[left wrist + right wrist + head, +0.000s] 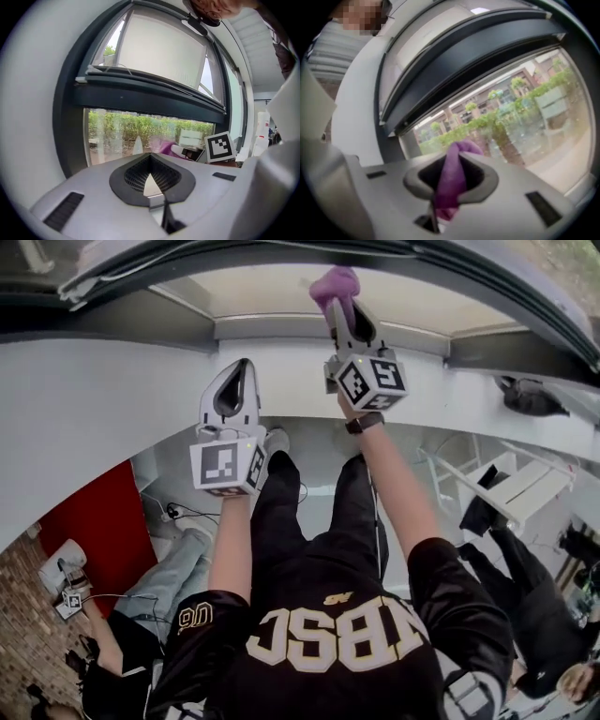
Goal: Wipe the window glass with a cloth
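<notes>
While at dark-framed window glass point(525, 112), right gripper point(457, 152) jaws tight on cloth point(451, 180), left gripper point(150, 157) jaws together.

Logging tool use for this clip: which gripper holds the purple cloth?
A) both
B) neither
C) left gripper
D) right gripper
D: the crumpled purple cloth is pinched between the jaws of the right gripper, while the left gripper is shut on nothing.

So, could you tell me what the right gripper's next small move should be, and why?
Probably press the cloth onto the glass and sweep sideways: the right gripper, jaws shut on the cloth, is raised at the glass, but contact isn't clear. The left gripper is shut and empty.
</notes>
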Demonstrator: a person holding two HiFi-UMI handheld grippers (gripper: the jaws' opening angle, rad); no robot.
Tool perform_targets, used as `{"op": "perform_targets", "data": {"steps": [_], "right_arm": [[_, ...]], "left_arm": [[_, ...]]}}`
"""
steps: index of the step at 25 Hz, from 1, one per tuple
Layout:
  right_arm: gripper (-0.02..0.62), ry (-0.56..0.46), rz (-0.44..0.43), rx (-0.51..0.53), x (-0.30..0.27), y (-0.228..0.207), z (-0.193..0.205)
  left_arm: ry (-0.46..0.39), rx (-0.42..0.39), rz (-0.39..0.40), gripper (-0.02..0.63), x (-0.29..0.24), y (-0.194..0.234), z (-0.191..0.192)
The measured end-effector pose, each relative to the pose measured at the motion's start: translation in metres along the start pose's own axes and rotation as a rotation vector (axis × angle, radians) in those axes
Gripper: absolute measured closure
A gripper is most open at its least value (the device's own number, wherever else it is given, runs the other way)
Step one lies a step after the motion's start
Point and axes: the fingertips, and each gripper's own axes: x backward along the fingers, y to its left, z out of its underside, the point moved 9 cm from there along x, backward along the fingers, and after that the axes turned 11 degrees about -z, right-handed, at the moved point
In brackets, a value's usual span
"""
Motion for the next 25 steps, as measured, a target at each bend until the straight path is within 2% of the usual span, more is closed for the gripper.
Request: {"op": "perform_targets", "data": {"steps": [6, 9, 11, 14, 17, 21, 25], "right_arm": [[0.518, 0.070, -0.337, 0.033, -0.120, 0.130, 0.046], [0.518, 0.095, -0.442, 0.081, -0.165, 0.172, 0.061], [0.518, 0.099, -0.472, 0.095, -0.186, 0.188, 0.067], [0.518, 0.084, -0.436, 0.076, -0.197, 0.183, 0.063], [0.518, 0.064, -0.353, 0.043, -0.176, 0.145, 0.053], [0.518, 0.031, -0.220, 0.023, -0.117, 0.067, 0.029], [0.518, -0.023, -0.049, 0.014, -0.039, -0.028, -0.005]], "left_arm": [[0.000, 0.015, -0.121, 0.588, 0.038, 0.093, 0.007], [0.004, 0.025, -0.163, 0.588, 0.050, 0.120, 0.013], [0.007, 0.029, -0.187, 0.588, 0.057, 0.130, 0.016], [0.009, 0.030, -0.195, 0.588, 0.059, 0.129, 0.019], [0.024, 0.027, -0.167, 0.588, 0.051, 0.105, 0.024], [0.033, 0.010, -0.085, 0.588, 0.028, 0.044, 0.023], [0.053, -0.006, 0.018, 0.588, -0.001, -0.036, 0.022]]}}
